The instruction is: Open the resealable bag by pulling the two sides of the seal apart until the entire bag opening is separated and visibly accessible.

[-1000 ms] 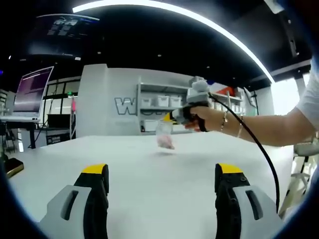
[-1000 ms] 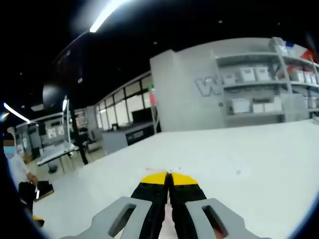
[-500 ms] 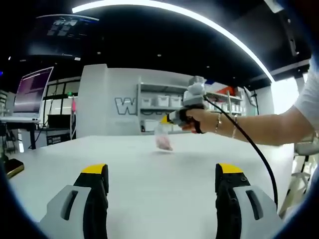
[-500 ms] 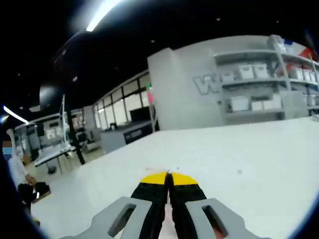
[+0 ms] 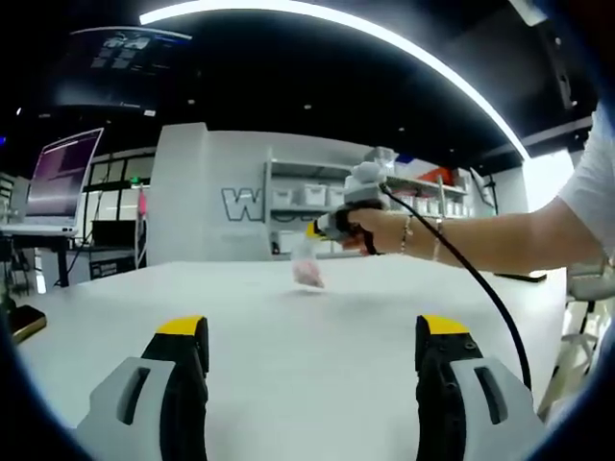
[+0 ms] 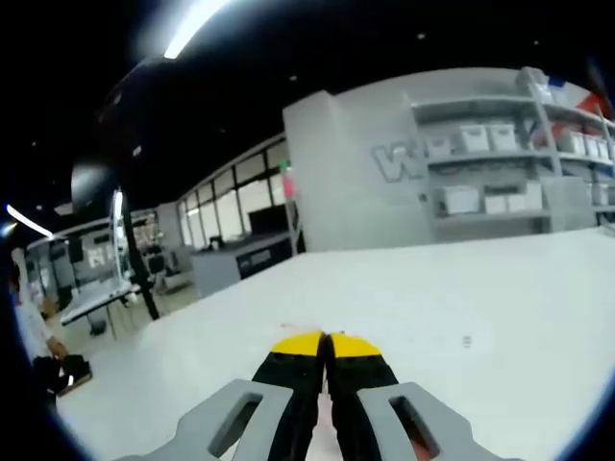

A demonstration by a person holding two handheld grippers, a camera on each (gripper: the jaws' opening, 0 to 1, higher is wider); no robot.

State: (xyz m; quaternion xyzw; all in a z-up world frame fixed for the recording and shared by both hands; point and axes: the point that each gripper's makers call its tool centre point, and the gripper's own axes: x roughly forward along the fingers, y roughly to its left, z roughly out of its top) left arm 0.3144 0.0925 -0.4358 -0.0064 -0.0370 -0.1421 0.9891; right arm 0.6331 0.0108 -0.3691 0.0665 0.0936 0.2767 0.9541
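**Q:** White tabletop (image 5: 288, 336), showroom shelving behind. Where is the resealable bag, and which tongs have it?

**A:** In the left gripper view, the clear resealable bag (image 5: 306, 265) hangs from the tip of the right gripper (image 5: 313, 230), carried in the person's hand (image 5: 370, 230) above the far part of the table. Something pinkish sits in the bag's lower end. In the right gripper view, the right gripper's jaws are pressed together with a thin pale sliver between them, judged to be the bag's top edge.

**Q:** And the left gripper (image 5: 312, 336)?

**A:** Its yellow-tipped jaws stand wide apart, nothing between them, well short of the bag.

**Q:** How should the step in hand be done well?

**A:** Judged from the task, the second grip comes next. The bag is best held steady and upright while the left gripper closes on the opposite lip of the seal only. Catching both layers would merely tug the whole bag. Whether the right gripper pinches one layer or both cannot be told. The pull should then run outward, evenly, along the full seal.
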